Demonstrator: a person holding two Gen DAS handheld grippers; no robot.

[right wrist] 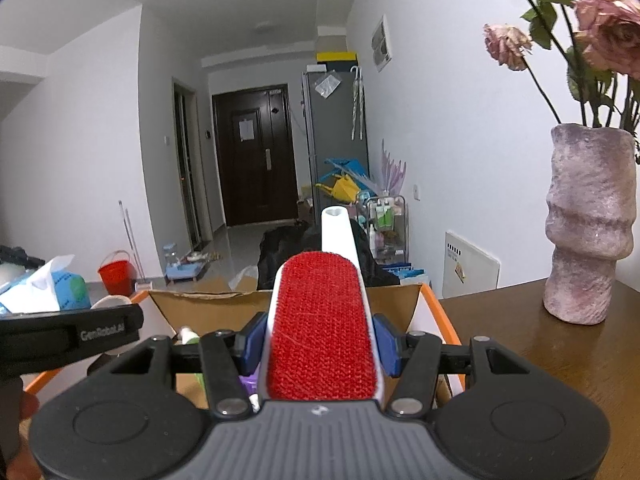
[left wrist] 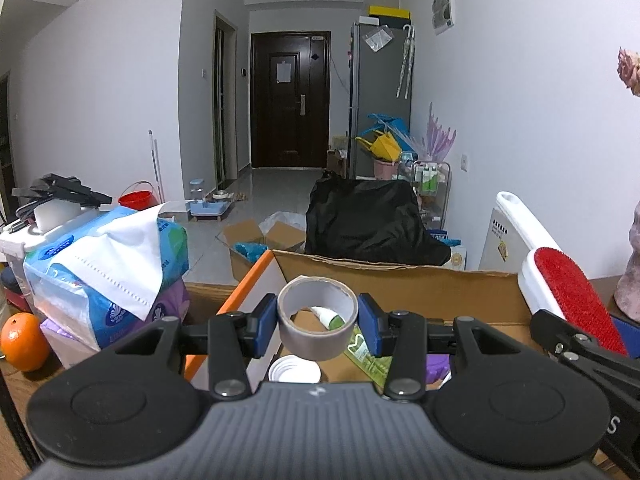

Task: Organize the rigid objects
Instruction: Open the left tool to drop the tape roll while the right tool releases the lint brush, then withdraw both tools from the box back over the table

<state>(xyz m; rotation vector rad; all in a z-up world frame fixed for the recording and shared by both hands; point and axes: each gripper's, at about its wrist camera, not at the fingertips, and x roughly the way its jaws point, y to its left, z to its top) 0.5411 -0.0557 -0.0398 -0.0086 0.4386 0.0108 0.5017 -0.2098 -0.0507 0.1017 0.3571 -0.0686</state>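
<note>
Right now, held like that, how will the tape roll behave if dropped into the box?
The tape roll looks like a stiff ring, probably light: its core is hollow. Landing on its edge, it may roll. The cardboard box walls should likely stop it.

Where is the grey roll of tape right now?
In the left wrist view, the grey roll of tape is clamped in the left gripper, held above the open cardboard box, with the red-faced white lint brush to its right.

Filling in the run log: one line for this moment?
left gripper: shut on tape roll | right gripper: shut on lint brush | both over cardboard box
</note>
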